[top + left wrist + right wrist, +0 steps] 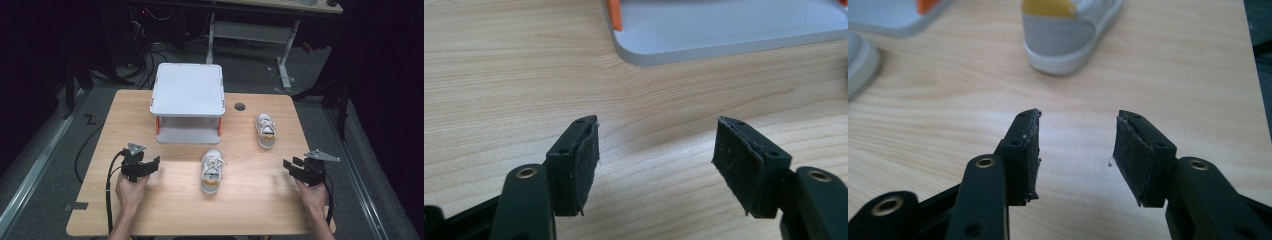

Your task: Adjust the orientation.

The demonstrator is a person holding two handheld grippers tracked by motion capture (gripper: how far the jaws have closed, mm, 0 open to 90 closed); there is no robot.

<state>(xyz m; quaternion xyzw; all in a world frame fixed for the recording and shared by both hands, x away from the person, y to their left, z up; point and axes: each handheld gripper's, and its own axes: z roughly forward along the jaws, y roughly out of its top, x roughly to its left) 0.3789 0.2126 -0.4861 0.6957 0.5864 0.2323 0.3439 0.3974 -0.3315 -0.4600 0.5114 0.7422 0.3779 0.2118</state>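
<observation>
Shoe (211, 172) lies between left tongs (156, 163) and right tongs (288, 164).

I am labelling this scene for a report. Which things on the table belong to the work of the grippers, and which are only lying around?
Belong to the work:
- near shoe, between the grippers
- far shoe, beside the rack
- two-level rack
- left gripper, open, empty
- right gripper, open, empty

Only lying around:
- cables on the floor
- desk frame behind
</observation>
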